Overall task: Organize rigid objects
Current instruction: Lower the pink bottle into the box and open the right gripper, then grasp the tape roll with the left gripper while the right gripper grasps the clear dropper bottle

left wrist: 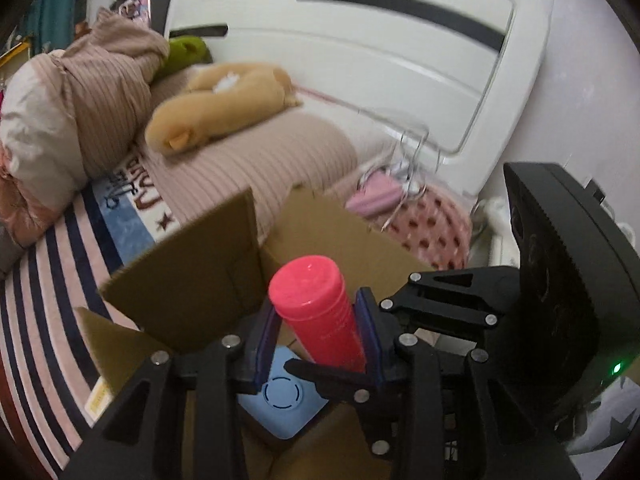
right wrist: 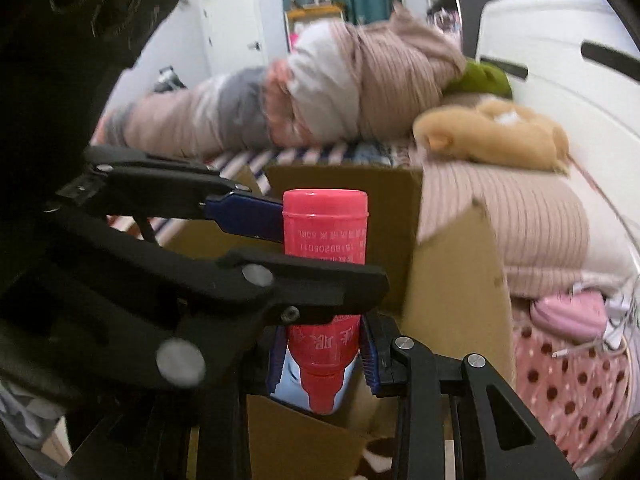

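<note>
A red plastic bottle (left wrist: pixel 320 312) with printed text is held upside down over an open cardboard box (left wrist: pixel 192 280). My left gripper (left wrist: pixel 318 344) is shut on the bottle's upper body, blue pads on both sides. My right gripper (right wrist: pixel 324 356) is shut on the same bottle (right wrist: pixel 325 236) lower down, near its neck. In the right wrist view the left gripper (right wrist: pixel 256 248) comes in from the left and clamps the bottle. A light blue flat object (left wrist: pixel 280 404) lies inside the box below the bottle.
The box (right wrist: pixel 452 280) stands on a bed with a striped sheet (left wrist: pixel 48 288). A tan plush toy (left wrist: pixel 216 104), a bundled beige duvet (left wrist: pixel 100 88), a pink pouch (right wrist: pixel 568 312) and a polka-dot cloth (right wrist: pixel 568 384) lie around it. A white headboard (left wrist: pixel 360 60) is behind.
</note>
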A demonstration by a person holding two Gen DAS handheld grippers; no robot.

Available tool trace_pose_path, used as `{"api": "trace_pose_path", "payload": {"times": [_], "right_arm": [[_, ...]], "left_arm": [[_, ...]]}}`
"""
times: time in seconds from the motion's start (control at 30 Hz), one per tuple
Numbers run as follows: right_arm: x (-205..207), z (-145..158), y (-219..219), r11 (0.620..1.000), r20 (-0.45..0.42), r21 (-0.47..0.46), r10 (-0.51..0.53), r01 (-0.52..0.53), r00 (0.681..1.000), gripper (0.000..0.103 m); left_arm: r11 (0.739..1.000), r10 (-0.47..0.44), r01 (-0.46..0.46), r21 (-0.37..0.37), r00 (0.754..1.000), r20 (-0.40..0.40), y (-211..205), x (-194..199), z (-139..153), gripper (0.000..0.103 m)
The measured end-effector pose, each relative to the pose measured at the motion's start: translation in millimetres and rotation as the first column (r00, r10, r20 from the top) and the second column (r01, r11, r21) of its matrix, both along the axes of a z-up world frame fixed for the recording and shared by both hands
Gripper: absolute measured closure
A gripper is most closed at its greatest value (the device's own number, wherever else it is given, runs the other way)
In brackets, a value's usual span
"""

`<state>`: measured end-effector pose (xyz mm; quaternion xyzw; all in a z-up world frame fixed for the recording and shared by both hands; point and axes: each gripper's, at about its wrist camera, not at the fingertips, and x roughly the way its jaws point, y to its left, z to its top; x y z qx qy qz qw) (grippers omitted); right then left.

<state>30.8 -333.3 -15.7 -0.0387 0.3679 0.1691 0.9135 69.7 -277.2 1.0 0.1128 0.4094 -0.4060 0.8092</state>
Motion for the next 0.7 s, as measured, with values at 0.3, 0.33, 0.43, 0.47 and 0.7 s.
{"api": "trace_pose_path", "payload": {"times": [0.3,0.33,0.43,0.47,0.7], "right_arm": [[7,-6,2,0.999,-0.050,-0.032,-0.005,0.003,0.999,0.057],[8,-3,2,0.999,-0.042,-0.032,-0.008,0.007,0.999,0.055],[2,3,10,0.999,-0.013,-0.052,-0.010,0.010,1.000,0.055],[1,6,12,0.999,-0.008,-0.048,-0.008,0.008,1.000,0.055],[-8,32,52,0.994,0.065,0.049,0.092,-0.095,0.994,0.054]], "left_arm": [[0.997,0.065,-0.069,0.044,0.994,0.090,14,-1,7,0.037],[0.996,0.082,-0.084,0.023,0.992,0.093,24,1,13,0.037],[0.990,0.139,-0.136,-0.036,0.986,0.095,57,4,32,0.033],[0.984,0.176,-0.171,-0.047,0.977,0.119,75,5,39,0.029],[0.931,0.364,-0.363,-0.045,0.908,0.205,187,5,48,0.020]]}}
